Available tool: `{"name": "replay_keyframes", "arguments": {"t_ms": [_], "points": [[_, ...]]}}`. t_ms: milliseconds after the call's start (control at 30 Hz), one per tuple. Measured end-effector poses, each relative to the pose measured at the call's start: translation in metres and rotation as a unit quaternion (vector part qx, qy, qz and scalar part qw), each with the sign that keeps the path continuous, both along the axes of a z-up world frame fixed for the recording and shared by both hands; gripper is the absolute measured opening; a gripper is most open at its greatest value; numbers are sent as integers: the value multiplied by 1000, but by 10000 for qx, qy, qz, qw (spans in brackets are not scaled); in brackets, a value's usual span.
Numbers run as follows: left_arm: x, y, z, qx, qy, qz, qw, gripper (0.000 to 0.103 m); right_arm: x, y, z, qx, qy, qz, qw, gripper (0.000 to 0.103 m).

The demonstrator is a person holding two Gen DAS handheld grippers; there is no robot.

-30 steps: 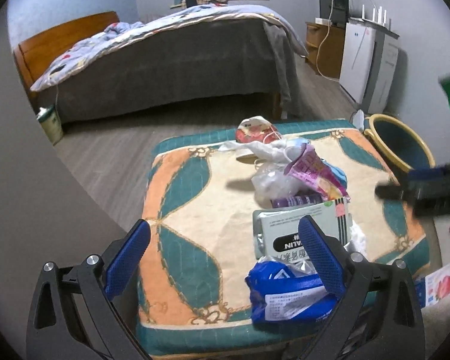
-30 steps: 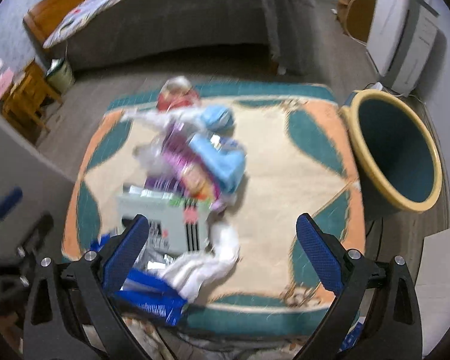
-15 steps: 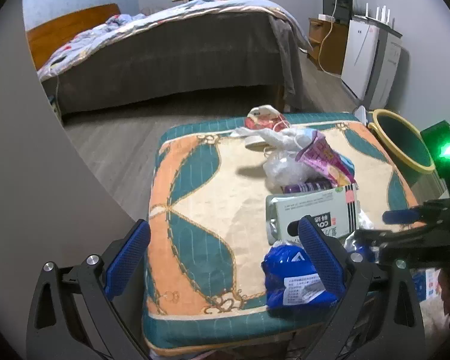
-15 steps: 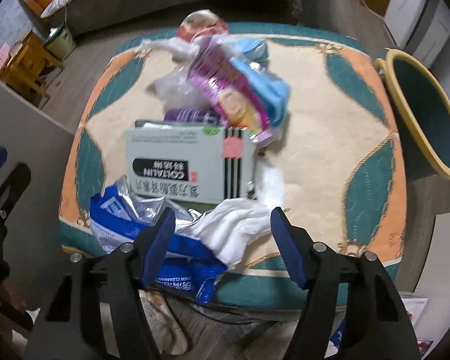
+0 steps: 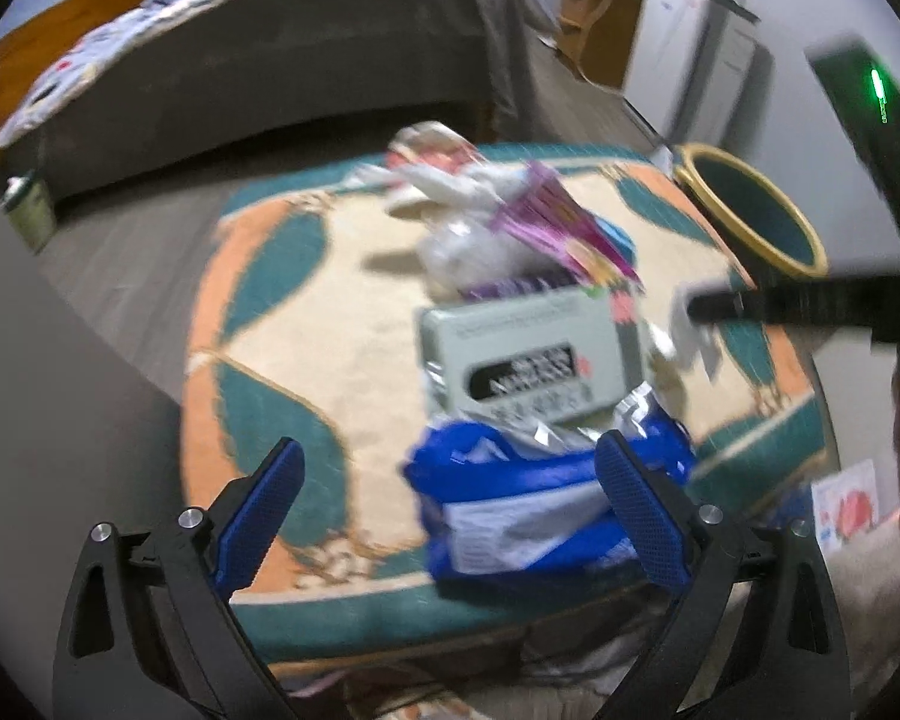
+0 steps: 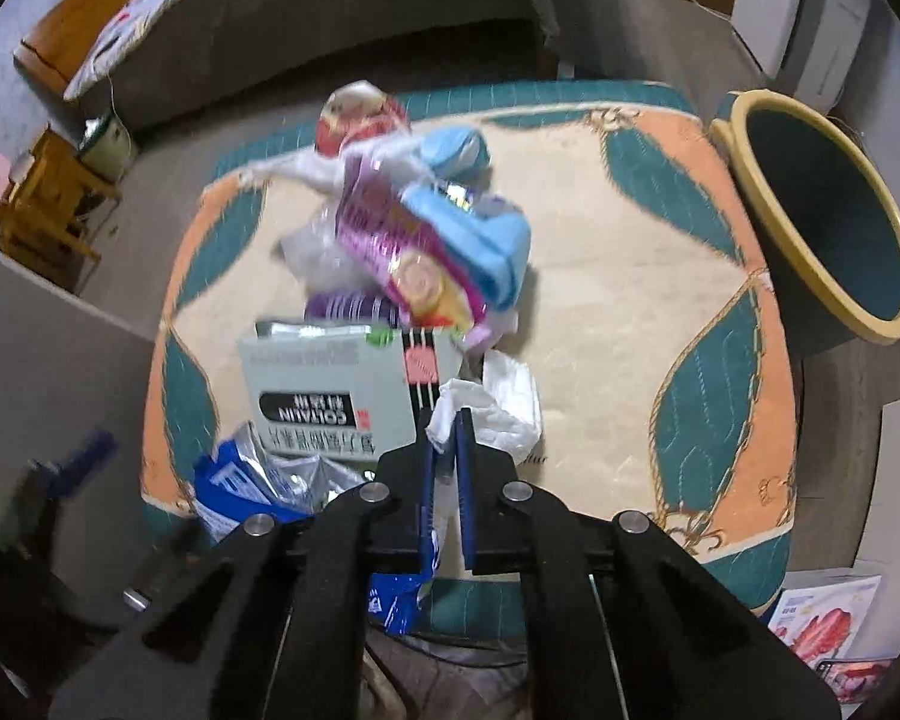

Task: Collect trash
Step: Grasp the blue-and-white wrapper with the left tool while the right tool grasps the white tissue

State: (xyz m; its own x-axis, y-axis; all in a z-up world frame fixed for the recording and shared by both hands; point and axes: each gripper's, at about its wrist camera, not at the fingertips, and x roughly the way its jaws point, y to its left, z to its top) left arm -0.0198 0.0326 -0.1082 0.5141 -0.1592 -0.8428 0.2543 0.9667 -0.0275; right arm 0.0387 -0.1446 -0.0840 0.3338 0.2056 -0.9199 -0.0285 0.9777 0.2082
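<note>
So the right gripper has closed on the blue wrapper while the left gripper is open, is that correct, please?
Not quite: the right gripper has just closed on the white tissue, not the blue wrapper, as the right wrist view shows. The left gripper is indeed open.

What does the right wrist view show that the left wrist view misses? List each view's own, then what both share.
Only the right wrist view: the right gripper, jaws just closed on the white tissue, and a wooden stool.

Only the left wrist view: the left gripper, open near the blue wrapper.

Both: the grey box, the bin, the bed.
</note>
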Motion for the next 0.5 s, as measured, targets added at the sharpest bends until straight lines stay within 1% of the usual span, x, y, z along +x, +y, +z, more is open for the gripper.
{"name": "replay_keyframes", "arguments": {"t_ms": [100,233,267,300,333,367,433,467,500], "points": [[-3,-13,-12,111,212,-231,9994,96,2,-3,2,46,-10,4,10000,6],[-4,-23,-33,480,600,-411,9962,93,3,-5,4,88,-1,18,10000,6],[-4,-25,-39,571,697,-465,9948,84,3,-4,4,102,2,28,9999,6],[-3,-26,-42,631,765,-492,9939,71,3,-4,4,115,3,36,9999,6],[-2,-26,-46,636,867,-540,9927,67,3,-4,4,128,-2,38,9999,6],[-2,-25,-46,578,893,-551,9928,66,3,-5,5,152,-9,42,9999,6],[-1,-23,-41,421,859,-549,9939,52,3,-6,7,185,-23,48,9998,6],[0,-21,-39,357,859,-528,9943,41,3,-6,8,197,-28,49,9998,6],[1,-19,-36,267,858,-498,9947,37,3,-8,10,213,-43,41,9998,6]]}}
